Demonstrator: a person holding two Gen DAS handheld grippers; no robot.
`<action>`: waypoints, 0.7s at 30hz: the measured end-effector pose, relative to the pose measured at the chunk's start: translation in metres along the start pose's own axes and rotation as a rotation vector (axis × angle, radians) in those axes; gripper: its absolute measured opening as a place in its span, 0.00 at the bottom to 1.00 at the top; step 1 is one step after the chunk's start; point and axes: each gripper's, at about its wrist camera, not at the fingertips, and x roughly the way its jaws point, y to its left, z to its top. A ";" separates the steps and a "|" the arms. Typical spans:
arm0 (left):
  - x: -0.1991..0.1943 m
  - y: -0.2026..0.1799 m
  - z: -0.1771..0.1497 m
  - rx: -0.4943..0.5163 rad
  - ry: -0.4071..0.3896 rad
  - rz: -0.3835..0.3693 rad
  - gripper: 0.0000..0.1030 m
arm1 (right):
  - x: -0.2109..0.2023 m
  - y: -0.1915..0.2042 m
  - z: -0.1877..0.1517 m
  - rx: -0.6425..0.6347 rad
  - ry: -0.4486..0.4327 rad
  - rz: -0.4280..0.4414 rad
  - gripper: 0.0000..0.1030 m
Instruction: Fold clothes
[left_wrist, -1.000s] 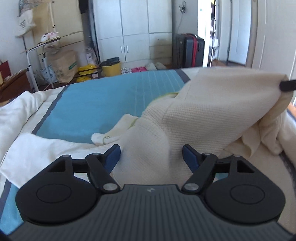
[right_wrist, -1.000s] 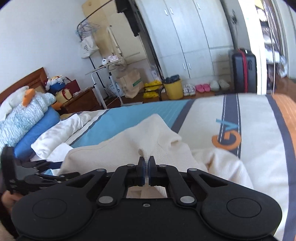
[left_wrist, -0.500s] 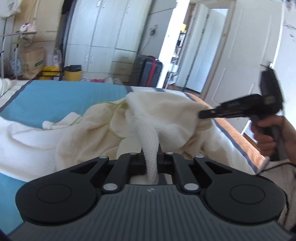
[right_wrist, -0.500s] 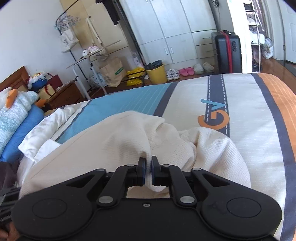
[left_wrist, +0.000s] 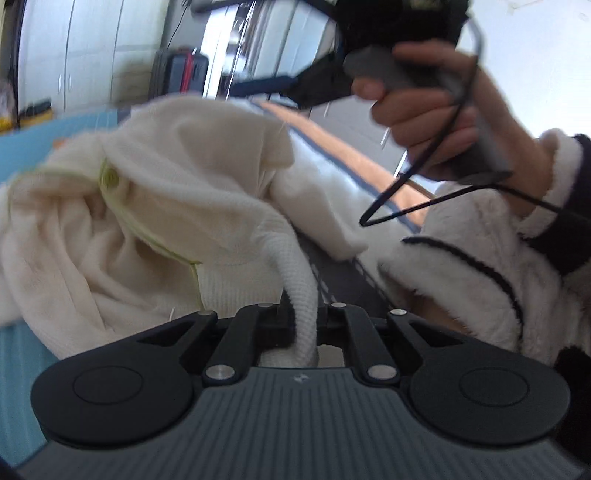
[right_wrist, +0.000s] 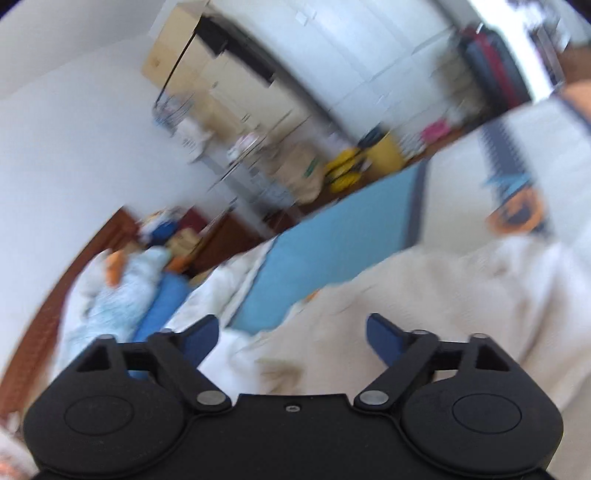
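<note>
left gripper: the black two-finger left gripper (left_wrist: 301, 317) is clamped tight on a rolled edge of the cream waffle-knit garment (left_wrist: 177, 206), which sits bunched on the blue, white and orange striped bedspread (right_wrist: 332, 251)

right gripper: the black right gripper with blue pads (right_wrist: 291, 334) has its jaws opening, nothing pinched between them, cream knit just lying underneath

doing it well: I'd reckon keep the left pinch firm and pull the cloth flat before the free gripper grabs a fresh corner, otherwise the fold ends up lumpy

left view only: shows the person's hand (left_wrist: 417, 107) on the other gripper's handle, a fluffy white sleeve with dark trim (left_wrist: 480, 258) and a pale green button (left_wrist: 109, 178)

right view only: pretty blurry, but it gets the brown wooden headboard (right_wrist: 74, 266) and the pillows, which the left camera misses
</note>
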 end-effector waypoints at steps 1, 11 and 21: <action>0.004 0.006 -0.002 -0.027 0.017 -0.003 0.06 | 0.012 0.009 -0.004 -0.080 0.037 -0.053 0.89; 0.011 0.019 -0.007 -0.089 0.058 0.023 0.07 | 0.118 0.031 -0.040 -0.586 0.306 -0.515 0.14; -0.032 0.076 -0.002 -0.322 -0.137 0.066 0.29 | 0.006 0.036 -0.028 -0.415 -0.032 -0.547 0.06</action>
